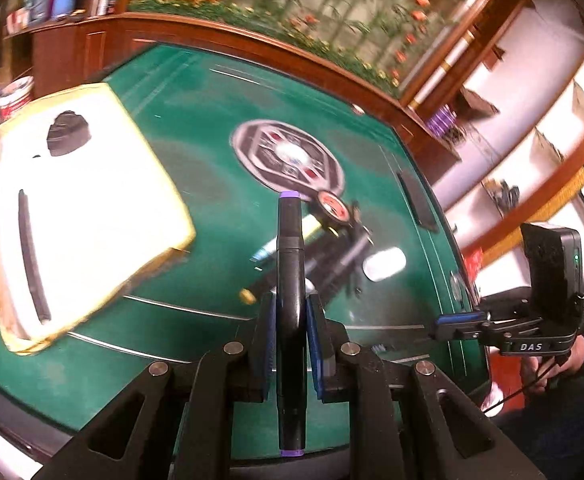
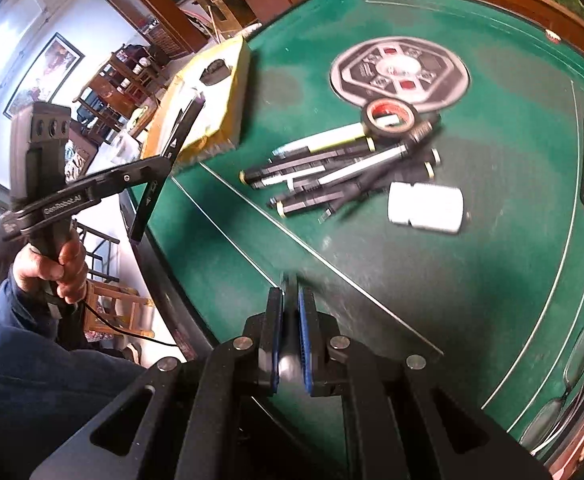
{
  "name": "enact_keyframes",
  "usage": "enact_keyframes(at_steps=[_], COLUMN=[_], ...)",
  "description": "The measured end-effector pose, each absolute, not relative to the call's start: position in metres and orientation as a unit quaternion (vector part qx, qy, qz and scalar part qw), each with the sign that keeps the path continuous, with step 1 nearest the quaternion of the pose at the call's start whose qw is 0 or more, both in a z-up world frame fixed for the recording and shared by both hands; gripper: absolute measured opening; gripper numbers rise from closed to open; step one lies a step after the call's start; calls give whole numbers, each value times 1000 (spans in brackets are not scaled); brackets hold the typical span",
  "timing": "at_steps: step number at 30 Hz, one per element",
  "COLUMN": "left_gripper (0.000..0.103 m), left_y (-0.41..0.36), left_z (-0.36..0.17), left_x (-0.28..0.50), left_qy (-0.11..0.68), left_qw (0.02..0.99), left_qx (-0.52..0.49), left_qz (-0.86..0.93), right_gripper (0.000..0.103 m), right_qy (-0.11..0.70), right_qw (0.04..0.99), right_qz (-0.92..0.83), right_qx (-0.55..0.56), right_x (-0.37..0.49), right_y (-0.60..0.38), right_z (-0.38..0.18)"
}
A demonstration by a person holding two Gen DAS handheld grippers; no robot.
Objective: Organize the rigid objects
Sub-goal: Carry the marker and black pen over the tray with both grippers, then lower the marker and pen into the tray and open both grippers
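Blurry, cut-off and hidden bits

The grey thing [image 2: 291, 364] pinched in the right gripper [image 2: 291, 300] is too blurry to name. The white bottle [image 2: 426, 208] near the pile of pens [image 2: 332, 172] is smeared. Glasses [image 2: 572, 380] at the table's [image 2: 492, 280] near right edge are cut off and fuzzy. The pens' far ends hide under the tape roll [image 2: 390, 118].
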State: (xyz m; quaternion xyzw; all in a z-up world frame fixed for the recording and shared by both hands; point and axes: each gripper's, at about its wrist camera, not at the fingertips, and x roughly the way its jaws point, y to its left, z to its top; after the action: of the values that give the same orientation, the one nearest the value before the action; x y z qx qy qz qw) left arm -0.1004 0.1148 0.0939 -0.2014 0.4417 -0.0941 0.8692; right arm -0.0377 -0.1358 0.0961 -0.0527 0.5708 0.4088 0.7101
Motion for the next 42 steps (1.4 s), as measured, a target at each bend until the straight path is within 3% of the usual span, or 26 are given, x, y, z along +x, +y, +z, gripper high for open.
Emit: enact_keyframes(at_steps=[21, 35, 42], left_gripper=[15, 15, 15], left_y=[245, 298, 300], left_z=[84, 41, 28], left_x=[-107, -86, -82], left_qy=[397, 396, 402], left_qw=[879, 853, 838], left_qx=[-255, -305, -330], left_qz=[69, 153, 164], right_gripper=[8, 8, 8], right_qy=[476, 509, 503], right_qw=[726, 700, 714], right_qz=[485, 454, 442], right_qx=[-98, -211, -205], right_x=[5, 33, 52], right_y=[25, 163, 198], right_z=[167, 107, 90])
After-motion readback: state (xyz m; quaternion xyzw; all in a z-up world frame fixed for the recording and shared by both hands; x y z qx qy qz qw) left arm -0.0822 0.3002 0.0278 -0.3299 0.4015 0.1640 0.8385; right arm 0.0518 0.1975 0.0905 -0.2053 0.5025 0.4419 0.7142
